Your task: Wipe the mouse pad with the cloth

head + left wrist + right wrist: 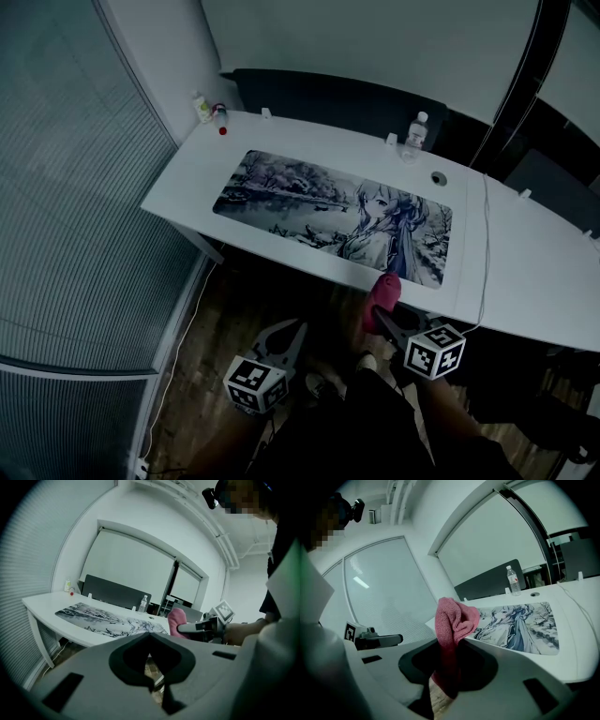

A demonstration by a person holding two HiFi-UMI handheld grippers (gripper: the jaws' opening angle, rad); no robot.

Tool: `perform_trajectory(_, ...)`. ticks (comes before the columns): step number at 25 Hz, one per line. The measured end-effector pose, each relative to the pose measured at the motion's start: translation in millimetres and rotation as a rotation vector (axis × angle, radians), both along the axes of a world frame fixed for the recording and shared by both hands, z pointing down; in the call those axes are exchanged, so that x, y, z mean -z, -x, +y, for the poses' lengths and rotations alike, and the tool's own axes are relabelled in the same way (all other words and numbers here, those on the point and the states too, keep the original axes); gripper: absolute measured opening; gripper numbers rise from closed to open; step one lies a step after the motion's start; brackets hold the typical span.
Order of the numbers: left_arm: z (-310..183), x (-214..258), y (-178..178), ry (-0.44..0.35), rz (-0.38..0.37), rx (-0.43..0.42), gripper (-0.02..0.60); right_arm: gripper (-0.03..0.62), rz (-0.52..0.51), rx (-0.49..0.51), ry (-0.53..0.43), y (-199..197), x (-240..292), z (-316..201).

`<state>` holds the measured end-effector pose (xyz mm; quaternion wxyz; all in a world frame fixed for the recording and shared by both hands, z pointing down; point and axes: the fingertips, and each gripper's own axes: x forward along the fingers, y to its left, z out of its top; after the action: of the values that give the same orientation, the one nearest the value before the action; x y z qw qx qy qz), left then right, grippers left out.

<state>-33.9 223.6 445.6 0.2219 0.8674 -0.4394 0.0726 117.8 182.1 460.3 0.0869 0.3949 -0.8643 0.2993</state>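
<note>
A long mouse pad (pixel 309 202) printed with an anime winter scene lies flat on the white desk (pixel 525 262); it also shows in the left gripper view (pixel 103 618) and the right gripper view (pixel 529 625). My right gripper (pixel 380 314) hangs just off the desk's near edge, below the pad's right end, shut on a bunched pink cloth (pixel 386 289). The cloth (pixel 452 620) sticks up from the right gripper (pixel 451 641). My left gripper (pixel 298 328) is lower and to the left, over the floor, shut with nothing in it (pixel 150 637). It sees the cloth (pixel 176 620) off to its right.
A water bottle (pixel 416 131) stands at the desk's far edge, with two small bottles (pixel 202 108) at the far left corner. A white cable (pixel 485 244) runs across the desk right of the pad, past a round grommet (pixel 439 178). A dark partition (pixel 337 98) backs the desk.
</note>
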Motion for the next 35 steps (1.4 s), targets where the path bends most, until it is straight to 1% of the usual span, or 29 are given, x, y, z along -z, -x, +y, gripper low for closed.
perform_trajectory(7,-4,-3,13,0.002,0.008,0.025,0.006,0.108,0.011,0.000,0.009,8,-1,-19)
perform_trajectory(10,-12,-6,17,0.013,0.004,0.030,0.005,0.109,0.014,-0.008,0.028,6,-9,-31)
perform_trajectory(13,-25,-12,18,0.025,-0.003,0.030,0.006,0.109,0.020,-0.031,0.054,-1,-18,-47)
perform_trajectory(17,-50,-18,13,0.044,-0.009,0.011,0.006,0.109,0.017,-0.083,0.097,-15,-32,-74)
perform_trajectory(23,-94,-28,-2,0.075,-0.019,-0.026,0.006,0.109,0.023,-0.170,0.168,-49,-60,-118)
perform_trajectory(27,-123,-33,-8,0.093,-0.042,-0.053,0.006,0.109,0.041,-0.230,0.240,-69,-86,-137)
perform_trajectory(31,-153,-46,-14,0.107,-0.056,-0.058,0.006,0.109,0.043,-0.265,0.310,-83,-115,-158)
perform_trajectory(35,-179,-56,-23,0.112,-0.052,-0.072,0.006,0.108,0.062,-0.282,0.374,-94,-141,-176)
